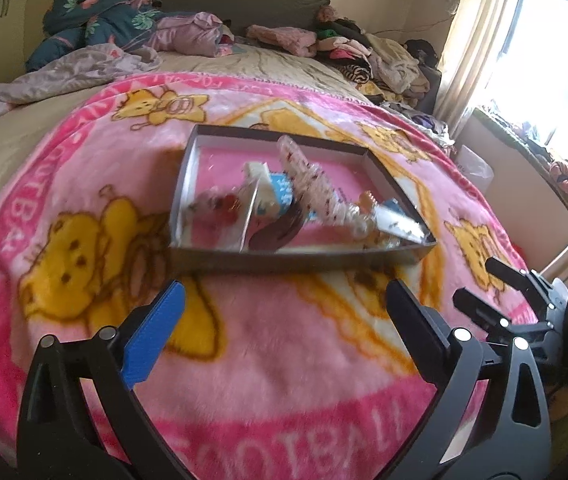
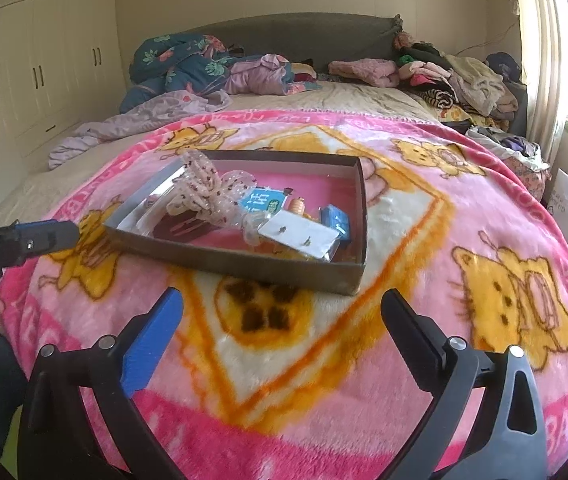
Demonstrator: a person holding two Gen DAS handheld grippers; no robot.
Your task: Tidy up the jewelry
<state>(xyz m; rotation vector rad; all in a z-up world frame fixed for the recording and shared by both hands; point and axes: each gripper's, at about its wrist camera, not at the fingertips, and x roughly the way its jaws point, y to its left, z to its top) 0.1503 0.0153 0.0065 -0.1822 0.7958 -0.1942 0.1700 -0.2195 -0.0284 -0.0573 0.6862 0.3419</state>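
Fleecy plush blanket; seemingly matt cardboard box, glossy inside.

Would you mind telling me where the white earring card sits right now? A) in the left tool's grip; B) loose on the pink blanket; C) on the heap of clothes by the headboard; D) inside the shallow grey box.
D: the white earring card lies inside the shallow grey box among other packets, while the right tool stands open and empty short of the box.
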